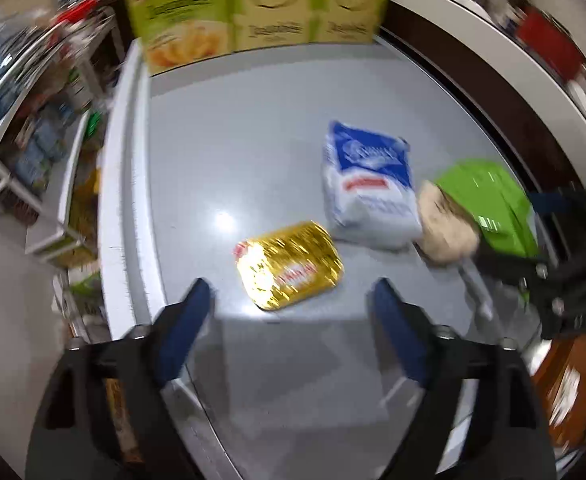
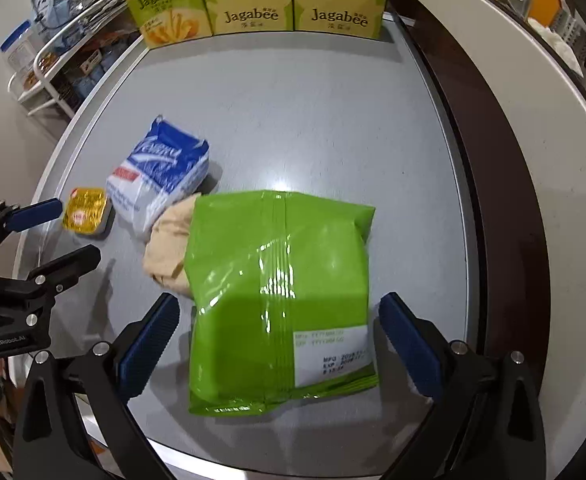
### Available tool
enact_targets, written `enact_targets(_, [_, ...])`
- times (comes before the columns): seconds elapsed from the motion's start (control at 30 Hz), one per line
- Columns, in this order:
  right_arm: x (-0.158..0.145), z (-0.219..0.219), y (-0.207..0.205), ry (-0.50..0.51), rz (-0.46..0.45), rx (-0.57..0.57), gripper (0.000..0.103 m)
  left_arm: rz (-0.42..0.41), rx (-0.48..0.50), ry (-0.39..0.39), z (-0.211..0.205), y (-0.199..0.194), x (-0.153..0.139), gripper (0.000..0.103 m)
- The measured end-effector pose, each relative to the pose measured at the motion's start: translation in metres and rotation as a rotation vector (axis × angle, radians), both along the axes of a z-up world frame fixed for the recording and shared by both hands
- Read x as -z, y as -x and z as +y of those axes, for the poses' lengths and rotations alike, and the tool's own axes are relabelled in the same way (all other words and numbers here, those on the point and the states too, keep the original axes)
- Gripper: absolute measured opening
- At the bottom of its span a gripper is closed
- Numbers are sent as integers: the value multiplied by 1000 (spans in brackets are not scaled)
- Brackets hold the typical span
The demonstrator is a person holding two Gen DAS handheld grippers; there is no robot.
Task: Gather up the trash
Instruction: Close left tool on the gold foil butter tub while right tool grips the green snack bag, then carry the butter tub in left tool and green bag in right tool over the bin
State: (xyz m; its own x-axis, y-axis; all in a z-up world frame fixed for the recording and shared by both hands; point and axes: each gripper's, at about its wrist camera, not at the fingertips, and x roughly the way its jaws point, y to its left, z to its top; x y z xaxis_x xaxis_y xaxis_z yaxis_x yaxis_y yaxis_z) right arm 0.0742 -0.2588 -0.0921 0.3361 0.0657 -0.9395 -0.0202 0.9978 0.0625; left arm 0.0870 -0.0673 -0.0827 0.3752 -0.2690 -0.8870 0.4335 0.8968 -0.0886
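On a grey table [image 1: 253, 128] lie a gold foil tub [image 1: 289, 266], a blue-and-white packet [image 1: 373, 184], a beige crumpled wrapper [image 1: 445, 228] and a green bag [image 1: 489, 200]. My left gripper [image 1: 289, 304] is open, just short of the gold tub. In the right wrist view my right gripper [image 2: 279, 320] is open with the green bag [image 2: 281, 300] between its fingers, not clamped. That view also shows the gold tub [image 2: 86, 210], the blue packet [image 2: 161, 176], the beige wrapper [image 2: 169, 244] and the left gripper [image 2: 71, 232].
Three green Jagabee boxes [image 2: 261, 0] stand along the table's far edge. A white wire rack with goods [image 2: 53, 60] stands to the left. A dark brown band and white rim [image 2: 513, 160] run along the right side.
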Motion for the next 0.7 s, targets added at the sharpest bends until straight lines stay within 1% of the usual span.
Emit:
enact_targets(0.1, [0, -5, -1, -37, -2, 54, 98, 6, -106, 15, 2, -8, -3, 87])
enact_targets(0.17, [-1, -4, 0, -47, -7, 76, 98, 18, -141, 9, -2, -10, -1, 87])
enact_targets(0.2, [-1, -4, 1, -50, -7, 80, 98, 22, -144, 4, -5, -11, 0, 86])
enact_targets(0.23, [-1, -4, 2, -50, -8, 82, 98, 22, -146, -2, -8, -11, 2, 84])
enact_targets(0.33, [3, 1, 2, -24, 1, 80, 91, 22, -141, -48, -15, -8, 7, 66])
enact_targets(0.43, [6, -2, 3, -40, 13, 86, 91, 1, -132, -68, -17, -5, 6, 62])
enact_targets(0.5, [8, -4, 3, -51, 17, 88, 90, -10, -124, -72, -18, -3, 5, 54])
enact_targets(0.57, [8, -4, 3, -48, 20, 83, 86, -6, -122, -61, -16, -3, 4, 53])
enact_targets(0.6, [7, -4, 3, -41, 13, 79, 80, -4, -121, -53, -16, -4, 5, 53])
enact_targets(0.63, [6, -4, 4, -38, 10, 77, 77, -1, -119, -46, -14, -4, 5, 53])
enact_targets(0.7, [5, -5, 4, -53, 13, 70, 73, 5, -119, -36, -12, -5, 6, 53])
